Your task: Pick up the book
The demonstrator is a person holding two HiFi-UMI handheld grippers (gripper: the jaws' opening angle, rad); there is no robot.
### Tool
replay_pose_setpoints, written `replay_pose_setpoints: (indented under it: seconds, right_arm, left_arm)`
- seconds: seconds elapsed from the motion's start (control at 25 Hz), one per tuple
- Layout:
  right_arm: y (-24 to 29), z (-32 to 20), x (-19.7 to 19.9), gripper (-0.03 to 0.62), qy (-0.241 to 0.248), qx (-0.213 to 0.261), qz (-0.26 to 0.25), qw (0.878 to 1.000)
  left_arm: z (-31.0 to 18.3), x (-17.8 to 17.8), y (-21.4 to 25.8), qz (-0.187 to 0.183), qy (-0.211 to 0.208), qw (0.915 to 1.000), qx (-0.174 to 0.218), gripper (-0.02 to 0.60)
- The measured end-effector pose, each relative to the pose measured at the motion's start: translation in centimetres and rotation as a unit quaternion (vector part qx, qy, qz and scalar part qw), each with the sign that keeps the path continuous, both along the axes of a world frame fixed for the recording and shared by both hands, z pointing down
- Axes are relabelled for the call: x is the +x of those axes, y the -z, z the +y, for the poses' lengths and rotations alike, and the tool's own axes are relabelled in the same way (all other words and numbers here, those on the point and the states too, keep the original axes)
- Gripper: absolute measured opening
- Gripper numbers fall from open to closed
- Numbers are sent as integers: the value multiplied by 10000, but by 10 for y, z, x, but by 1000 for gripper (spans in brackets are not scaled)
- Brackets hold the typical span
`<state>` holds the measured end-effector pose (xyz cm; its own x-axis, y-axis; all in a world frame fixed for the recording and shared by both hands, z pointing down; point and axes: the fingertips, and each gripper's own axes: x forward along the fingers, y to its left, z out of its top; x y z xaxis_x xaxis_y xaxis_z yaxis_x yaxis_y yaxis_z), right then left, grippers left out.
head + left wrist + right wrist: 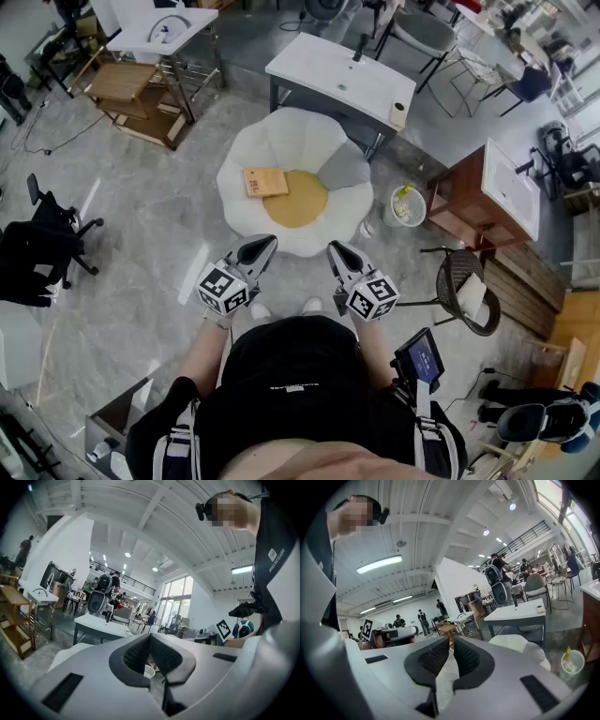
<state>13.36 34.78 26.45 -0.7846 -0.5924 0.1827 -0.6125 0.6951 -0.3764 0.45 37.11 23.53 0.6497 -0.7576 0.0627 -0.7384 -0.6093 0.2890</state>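
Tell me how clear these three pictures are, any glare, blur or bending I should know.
Head view: sharp, evenly lit, no glare; the book on the white seat shows clearly, edges bend slightly. Left gripper view: strong fisheye with black corners, windows washed out. Right gripper view: same fisheye, ceiling lamp glares, skylight blown out.

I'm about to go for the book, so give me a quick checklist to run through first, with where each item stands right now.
1. Book in view, lying flat on the white seat: ok.
2. Nothing lying on top of the book: ok.
3. Left gripper jaws apart for a grasp: not ok, they are together and empty.
4. Right gripper jaws apart: not ok, they are together and empty.
5. A gripper at the book: not ok, both are held near the person, well apart from it.
6. Book thin enough for the jaws: cannot tell.
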Motion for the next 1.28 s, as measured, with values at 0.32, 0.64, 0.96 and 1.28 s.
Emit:
replay_pose_setpoints:
  seconds: [0.32, 0.64, 0.96, 1.28]
  right_arm:
    - [0, -18, 28, 48, 58, 179, 281, 9994]
    - [3, -37, 68, 48, 119, 263, 257, 9993]
    - [-3, -55, 120, 48, 248, 295, 206, 9990]
    - [-13, -70, 144, 48, 152, 173, 236, 9995]
  left_arm:
    - [-13, 35, 5, 73, 189, 9998, 25, 14]
    - [-28, 84, 10, -177, 253, 9995, 45, 14]
    - [-53, 151, 3, -381, 92, 9991, -188, 14]
    - [-69, 168, -5, -240, 60, 9992, -317, 14]
